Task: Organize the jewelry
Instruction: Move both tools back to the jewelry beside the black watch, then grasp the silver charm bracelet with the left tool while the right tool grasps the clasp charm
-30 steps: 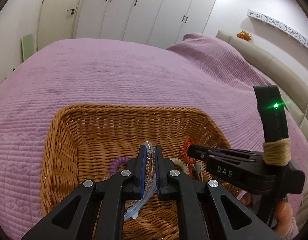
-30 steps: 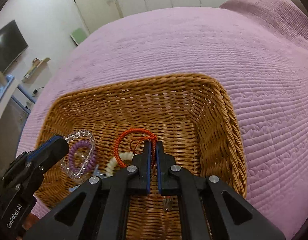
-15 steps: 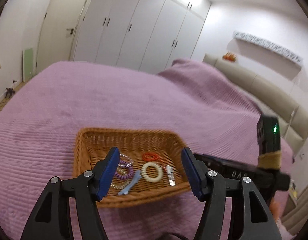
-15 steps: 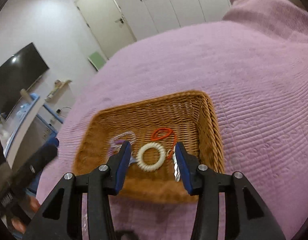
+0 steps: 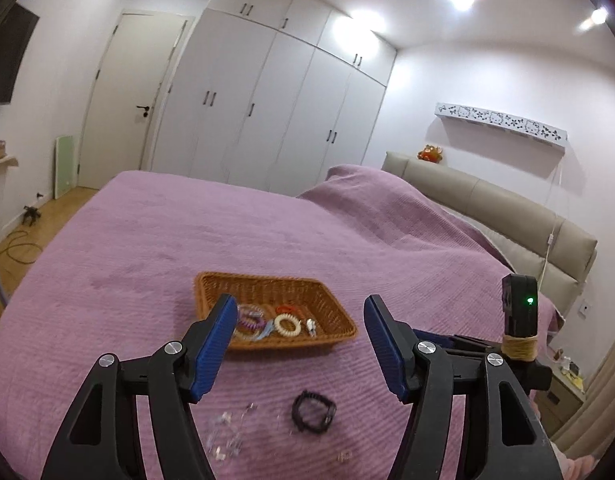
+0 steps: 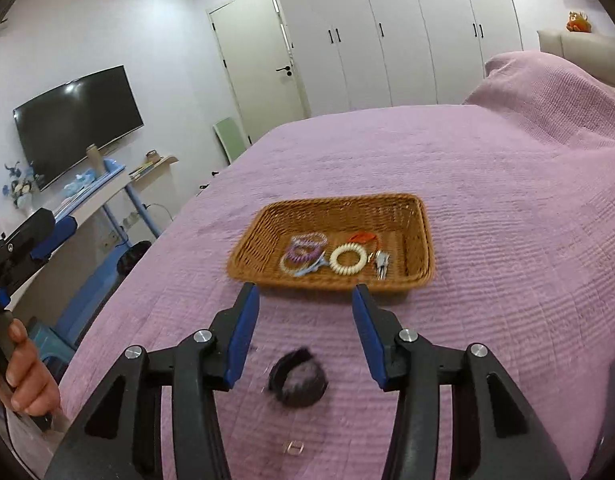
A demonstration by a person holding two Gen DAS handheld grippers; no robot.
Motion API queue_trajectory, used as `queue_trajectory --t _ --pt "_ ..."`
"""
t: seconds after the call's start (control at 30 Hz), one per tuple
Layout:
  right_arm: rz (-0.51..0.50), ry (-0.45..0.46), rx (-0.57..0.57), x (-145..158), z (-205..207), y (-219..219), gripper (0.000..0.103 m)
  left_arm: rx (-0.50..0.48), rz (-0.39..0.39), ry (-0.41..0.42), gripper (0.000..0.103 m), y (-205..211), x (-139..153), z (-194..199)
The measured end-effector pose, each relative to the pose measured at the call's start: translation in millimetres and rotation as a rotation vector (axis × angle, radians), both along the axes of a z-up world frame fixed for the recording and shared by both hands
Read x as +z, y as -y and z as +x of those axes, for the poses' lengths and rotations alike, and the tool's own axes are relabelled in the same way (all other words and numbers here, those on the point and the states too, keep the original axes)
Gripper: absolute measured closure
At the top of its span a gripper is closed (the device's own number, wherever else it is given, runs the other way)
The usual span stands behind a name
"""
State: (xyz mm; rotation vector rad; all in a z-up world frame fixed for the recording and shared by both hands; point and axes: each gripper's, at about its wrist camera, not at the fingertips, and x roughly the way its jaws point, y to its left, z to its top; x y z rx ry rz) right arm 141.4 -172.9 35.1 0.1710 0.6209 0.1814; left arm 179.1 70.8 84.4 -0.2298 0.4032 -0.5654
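basket (image 6: 415, 216): looking like woven wicker, rough | bedspread (image 5: 227, 232): showing as ribbed matt cloth | left hand-held gripper (image 5: 299, 340): showing matt black plastic, blue ridged pads, shiny metal pins | wardrobe (image 5: 267, 92): appearing smooth, faintly glossy

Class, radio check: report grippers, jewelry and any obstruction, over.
Left gripper and right gripper open, empty. Wicker basket holds several bracelets; black bracelet and clear pieces lie loose on the bedspread. Nothing blocking.
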Motion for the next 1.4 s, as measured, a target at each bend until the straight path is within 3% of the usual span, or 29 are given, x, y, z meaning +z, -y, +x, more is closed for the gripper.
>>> queue_trajectory --t 0.33,0.77,1.1,1.4 --pt "0.007 -0.069 0.024 -52 -37 -8 0.052 0.045 -0.039 -0.142 0.035 -39 -68 -26" --pt "-0.037 -0.206 0.076 -143 -43 -24 0.052 0.085 0.014 -0.298 0.036 -37 -147 4" --pt "-0.099 -0.237 0.096 -163 -39 -42 0.052 0.104 0.029 -0.381 0.036 -34 -180 27" --pt "-0.118 -0.246 0.087 -163 -32 -50 0.054 0.11 0.06 -0.401 0.036 -23 -183 40"
